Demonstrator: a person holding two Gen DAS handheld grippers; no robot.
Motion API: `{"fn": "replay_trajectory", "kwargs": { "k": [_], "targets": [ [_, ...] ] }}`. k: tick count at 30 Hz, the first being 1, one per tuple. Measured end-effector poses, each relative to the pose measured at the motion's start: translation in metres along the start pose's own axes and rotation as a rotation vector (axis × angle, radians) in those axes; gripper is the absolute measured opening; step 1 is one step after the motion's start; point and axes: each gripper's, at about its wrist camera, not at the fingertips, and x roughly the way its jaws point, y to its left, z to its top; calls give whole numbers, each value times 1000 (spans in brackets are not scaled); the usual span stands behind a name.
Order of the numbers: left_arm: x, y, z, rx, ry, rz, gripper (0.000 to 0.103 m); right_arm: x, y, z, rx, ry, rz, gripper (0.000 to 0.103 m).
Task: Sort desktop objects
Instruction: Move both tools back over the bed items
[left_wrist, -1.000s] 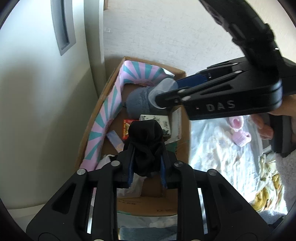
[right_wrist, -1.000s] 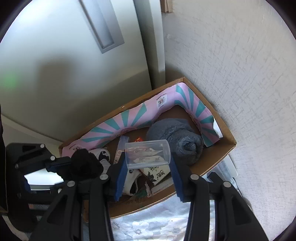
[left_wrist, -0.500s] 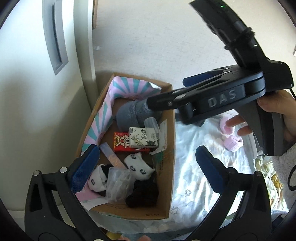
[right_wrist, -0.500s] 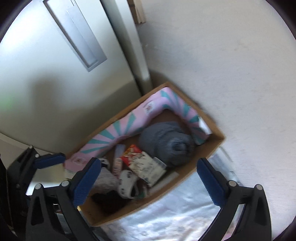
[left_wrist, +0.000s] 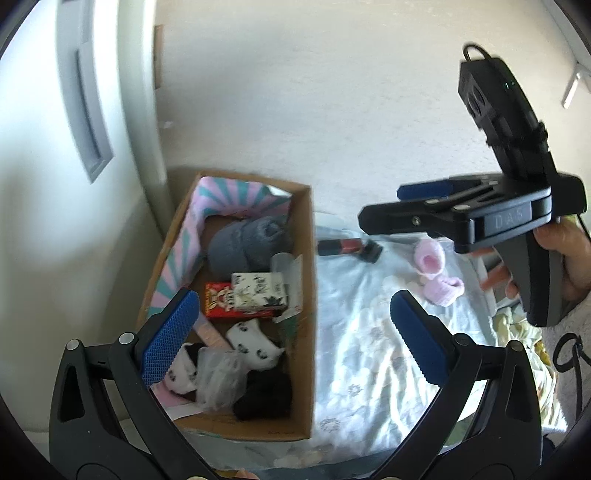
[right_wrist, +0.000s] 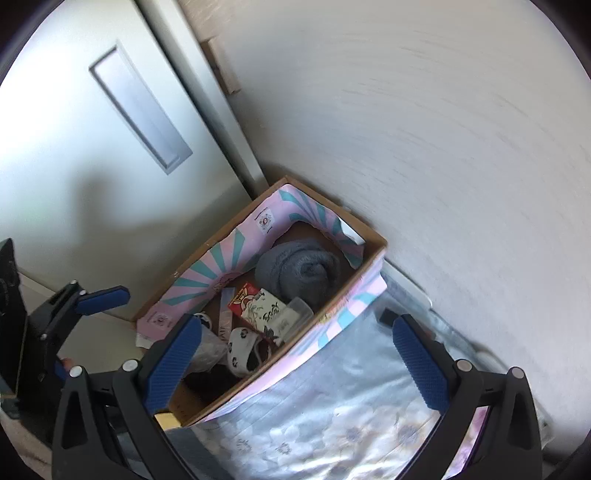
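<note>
Left wrist view: the left gripper fills the bottom of the frame, its blue pads spread wide and empty. Between and above them, left of centre, sits a cardboard box against a pale wall. Inside it, from top to bottom: a pink-and-teal striped liner, a grey knit roll, a clear cup, a white carton on a red packet, panda socks, a crumpled clear bag and a black sock. To the right lies a floral cloth with pink booties on it. At the upper right, a hand holds the right gripper, released and empty.

Right wrist view: the right gripper spans the bottom, pads wide apart, nothing between them. The box sits at centre, in the corner by a white door. The left gripper shows at the left edge, open.
</note>
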Motion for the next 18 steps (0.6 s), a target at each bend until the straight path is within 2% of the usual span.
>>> {"fn": "replay_trajectory", "kwargs": {
  "k": [2,6,10,14,18],
  "targets": [
    [1,-8,1,13,5,-14,103,-8,-10,-9,37,-8,6,103],
    [7,-29,3,60,24,-37,103,-15,-29,-28,95,45,0,103],
    [12,-50,3,113,37,-60,103,-34,-42,-52,105,23,-62,103],
    [17,-68,4,155,52,-72,103,-51,-68,-78,185,11,-115,103],
    [23,-83,4,186,72,-90,103,-61,-94,-103,246,28,-226,103]
  ]
}}
